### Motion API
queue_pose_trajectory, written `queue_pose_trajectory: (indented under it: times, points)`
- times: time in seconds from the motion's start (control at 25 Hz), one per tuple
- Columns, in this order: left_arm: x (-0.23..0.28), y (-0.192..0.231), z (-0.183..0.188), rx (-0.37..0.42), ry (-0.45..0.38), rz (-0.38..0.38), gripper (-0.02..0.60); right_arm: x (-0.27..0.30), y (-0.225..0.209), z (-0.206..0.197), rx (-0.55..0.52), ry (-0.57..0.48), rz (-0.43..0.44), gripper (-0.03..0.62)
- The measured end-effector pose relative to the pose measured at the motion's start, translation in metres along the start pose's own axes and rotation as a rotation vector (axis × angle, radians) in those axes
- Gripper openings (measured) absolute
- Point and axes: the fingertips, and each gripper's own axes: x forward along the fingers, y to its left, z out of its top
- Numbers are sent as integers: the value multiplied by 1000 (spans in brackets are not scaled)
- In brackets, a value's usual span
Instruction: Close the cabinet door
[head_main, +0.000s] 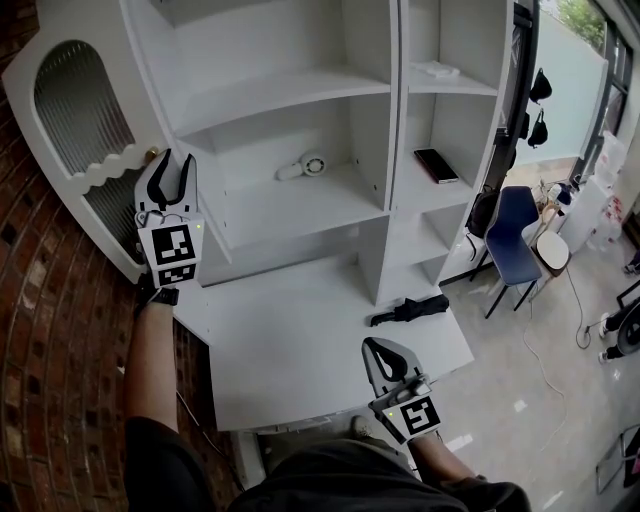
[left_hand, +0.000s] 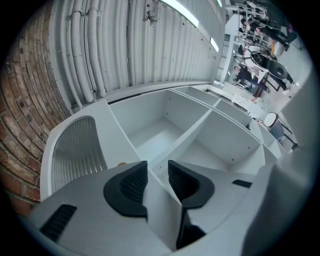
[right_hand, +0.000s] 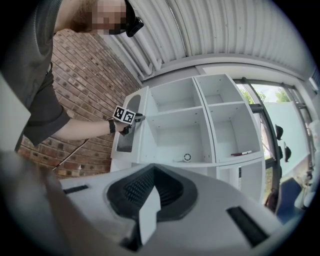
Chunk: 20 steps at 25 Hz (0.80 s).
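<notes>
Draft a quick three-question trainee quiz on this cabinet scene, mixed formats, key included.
1. True or false: the cabinet door is already shut.
2. The dark phone lies A) on the desktop, B) on a shelf in the right-hand column, C) in a gripper.
3. Which gripper has its jaws together, and where is it?
Key: 1 false, it stands swung open at the left of the cabinet. 2 B. 3 The right gripper, out in front by the desktop's near edge; the left gripper is up at the door's cabinet-side edge, jaws apart.
</notes>
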Motion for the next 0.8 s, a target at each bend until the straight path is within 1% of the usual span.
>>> queue_pose_trajectory:
  times: [0.48,0.64,0.8]
  points:
    - [12,-1,-13,8,27,-4,124,3,-6,-7,5,9,-9,0]
    - [12,-1,-13,25,19,9,126,4,-9,-10,8,14,-12,0]
    - [13,-1,-13,13,14,5,126,7,-9,-11,11,15,-8,0]
